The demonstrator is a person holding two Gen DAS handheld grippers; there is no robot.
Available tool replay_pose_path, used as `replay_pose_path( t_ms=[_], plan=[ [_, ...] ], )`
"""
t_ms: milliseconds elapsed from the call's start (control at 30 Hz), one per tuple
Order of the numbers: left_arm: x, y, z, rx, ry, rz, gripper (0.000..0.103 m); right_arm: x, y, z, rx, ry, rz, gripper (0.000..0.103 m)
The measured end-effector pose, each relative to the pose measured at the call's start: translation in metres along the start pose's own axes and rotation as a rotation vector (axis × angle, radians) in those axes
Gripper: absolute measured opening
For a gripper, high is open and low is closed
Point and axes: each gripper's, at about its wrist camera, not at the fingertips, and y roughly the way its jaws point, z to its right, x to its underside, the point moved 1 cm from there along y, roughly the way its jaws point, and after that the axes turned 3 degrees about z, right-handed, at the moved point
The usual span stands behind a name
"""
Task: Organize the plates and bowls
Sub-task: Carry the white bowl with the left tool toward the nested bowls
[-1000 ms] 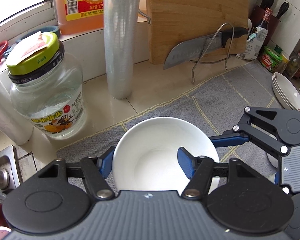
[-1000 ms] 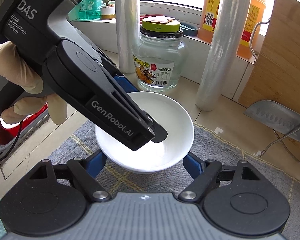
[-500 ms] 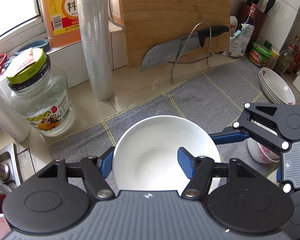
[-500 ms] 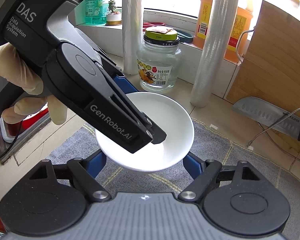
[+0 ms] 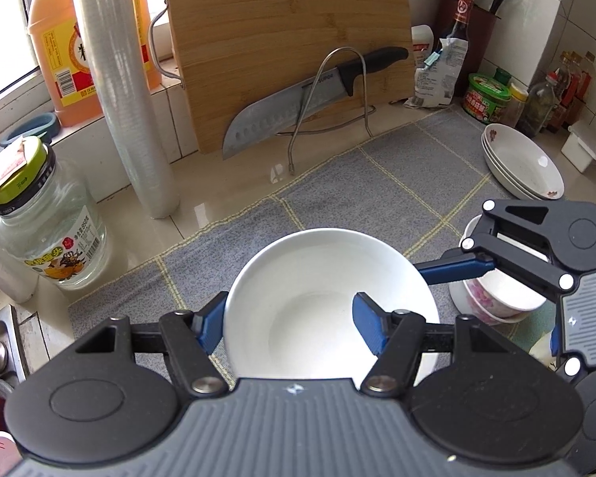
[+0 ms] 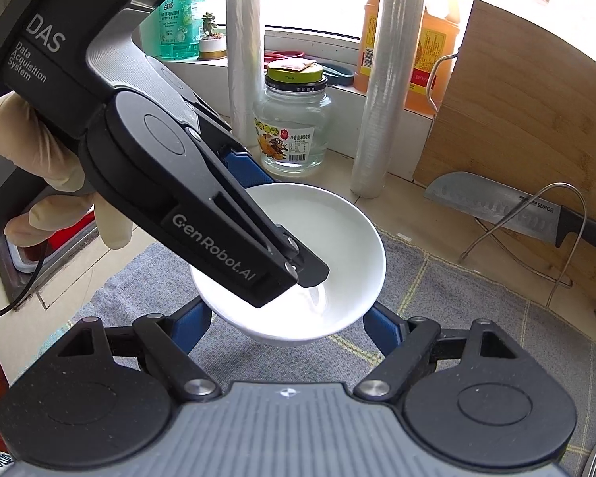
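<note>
The left tongs [image 5: 290,328] pinch the near rim of a white bowl [image 5: 322,278], one finger inside and one outside, carrying it above the grey mat [image 5: 357,194]. The right tongs [image 6: 286,326] spread wide, empty, just beneath it. Glazed ceramic: stiff, slick, breakable, so the rim is the sensible hold. The bowl is empty; ahead-right of the left tongs wait nested floral bowls [image 5: 496,298] and stacked plates [image 5: 524,163], also empty.

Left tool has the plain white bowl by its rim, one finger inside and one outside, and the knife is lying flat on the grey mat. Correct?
Not quite. The left tool does hold the white bowl by its rim, one finger inside and one outside. But the knife is not on the grey mat: the left wrist view shows it propped in a wire rack against the cutting board.
</note>
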Motion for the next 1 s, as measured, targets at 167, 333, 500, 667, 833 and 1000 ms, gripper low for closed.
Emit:
replay_pose_path(
  t_ms=[167, 333, 500, 667, 833, 1000],
  plan=[
    [-0.007, 0.003, 0.02, 0.024, 0.031, 0.008, 0.065, 0.011, -0.016, 0.012, 0.025, 0.026, 0.002, 0.087],
    [-0.015, 0.006, 0.039, 0.046, 0.058, 0.011, 0.065, 0.022, -0.032, 0.022, 0.053, 0.047, 0.007, 0.087],
    [-0.025, 0.007, 0.06, 0.066, 0.088, 0.024, 0.065, 0.03, -0.049, 0.033, 0.084, 0.078, 0.018, 0.087],
    [-0.036, 0.01, 0.082, 0.093, 0.132, 0.036, 0.065, 0.037, -0.067, 0.042, 0.132, 0.104, 0.029, 0.087],
    [-0.047, 0.017, 0.107, 0.129, 0.185, 0.042, 0.065, 0.047, -0.085, 0.053, 0.187, 0.136, 0.03, 0.087],
    [-0.056, 0.027, 0.13, 0.172, 0.234, 0.036, 0.065, 0.061, -0.097, 0.064, 0.235, 0.177, 0.026, 0.087]
  ],
)
